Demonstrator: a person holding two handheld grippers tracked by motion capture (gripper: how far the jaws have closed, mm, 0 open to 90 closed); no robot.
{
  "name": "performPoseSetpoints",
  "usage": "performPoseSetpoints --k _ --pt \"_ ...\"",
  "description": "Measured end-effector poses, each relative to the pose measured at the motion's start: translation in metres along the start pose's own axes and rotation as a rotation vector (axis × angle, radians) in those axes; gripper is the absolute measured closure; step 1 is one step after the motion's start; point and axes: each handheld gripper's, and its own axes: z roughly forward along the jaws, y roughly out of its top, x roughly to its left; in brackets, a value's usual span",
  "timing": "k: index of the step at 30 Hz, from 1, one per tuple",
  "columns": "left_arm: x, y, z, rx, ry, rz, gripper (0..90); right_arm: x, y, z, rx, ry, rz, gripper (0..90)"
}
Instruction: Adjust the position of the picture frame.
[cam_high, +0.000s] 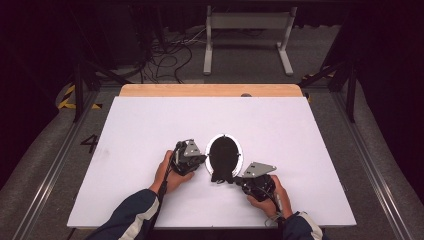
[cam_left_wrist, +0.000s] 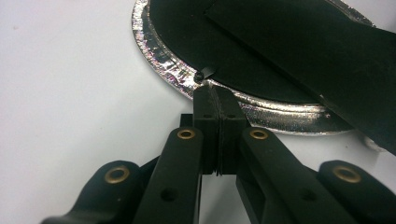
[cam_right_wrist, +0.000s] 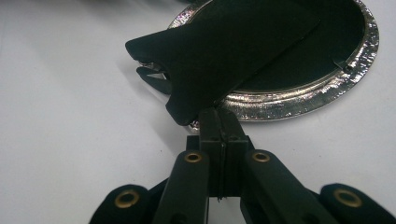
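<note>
Nearest you: your right gripper (cam_high: 239, 181) sits at the near-right edge of the oval picture frame (cam_high: 224, 155), jaws pressed flat together, tips at the silver rim (cam_right_wrist: 299, 100) just under the black easel stand (cam_right_wrist: 224, 56). No part of the frame shows between the pads; the tips seem to push or prop, not pinch.

Your left gripper (cam_high: 202, 159) is at the frame's left edge, jaws likewise closed tight with nothing between them. Its tips meet the rim beside a small turn clip (cam_left_wrist: 205, 73) on the black backing (cam_left_wrist: 187, 37).

The frame lies face down on the white table (cam_high: 150, 130), roughly centre, towards your side.

Step in hand, as I judge it: working the back clips or the stand. Keep the left tips steady on the rim as an anchor so the frame cannot skate on the smooth top. Nudge the clip with a jaw corner, sideways, not down.

In the way: the stand overhangs the near rim and hides the clips beneath it. Lift or swing it first.

Farther off: a wooden strip (cam_high: 210, 90) along the far table edge, then cables (cam_high: 165, 55) and a white stand base (cam_high: 247, 40) on the floor, well apart from the work.
</note>
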Motion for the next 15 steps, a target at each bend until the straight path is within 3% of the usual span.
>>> performPoseSetpoints --k 10,15 --pt "0.001 -0.004 -0.005 0.004 -0.012 -0.015 86.0 -0.001 -0.002 0.000 -0.012 0.008 -0.006 90.0" --pt "0.001 -0.010 -0.022 -0.019 -0.028 -0.004 85.2 -0.003 -0.002 -0.001 -0.014 0.015 -0.002 87.8"
